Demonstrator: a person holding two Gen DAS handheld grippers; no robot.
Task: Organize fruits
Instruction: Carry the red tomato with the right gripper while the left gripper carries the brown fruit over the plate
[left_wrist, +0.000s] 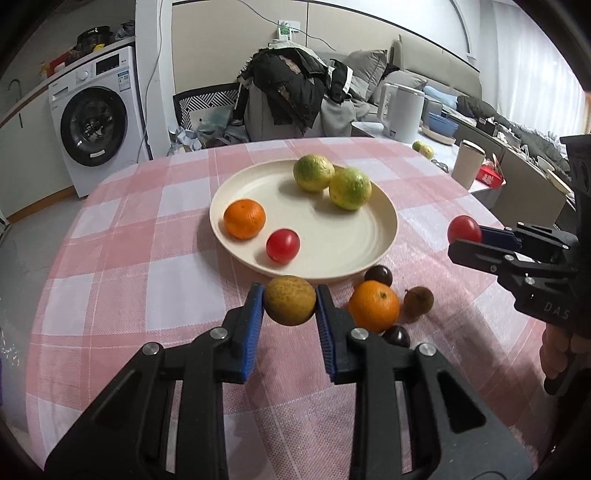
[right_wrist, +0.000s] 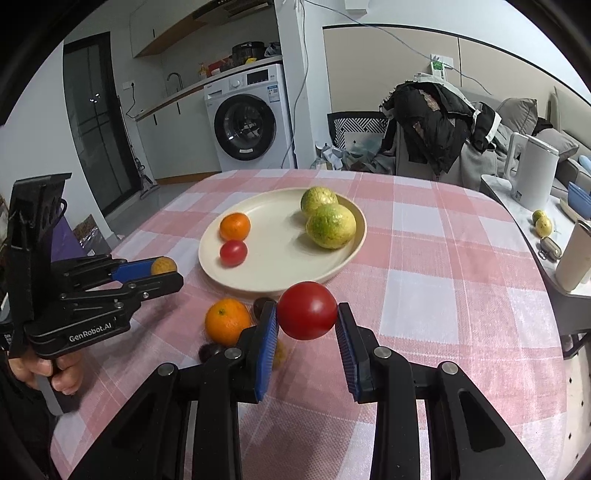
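Your left claw (left_wrist: 290, 301) pinches a yellow fruit (left_wrist: 290, 300) and your right claw (right_wrist: 307, 312) a tomato (right_wrist: 307, 310), both held clear of the worktop (left_wrist: 147, 295) for the plate (left_wrist: 332, 243).

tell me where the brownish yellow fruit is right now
The brownish yellow fruit is clamped in the left gripper, just short of the plate's near rim, left of the loose orange.

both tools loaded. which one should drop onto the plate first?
Probably right. The right tool holds the red tomato clear above the cloth, beside the plate rim. The left tool grips a yellow-brown fruit low, just short of the near rim.
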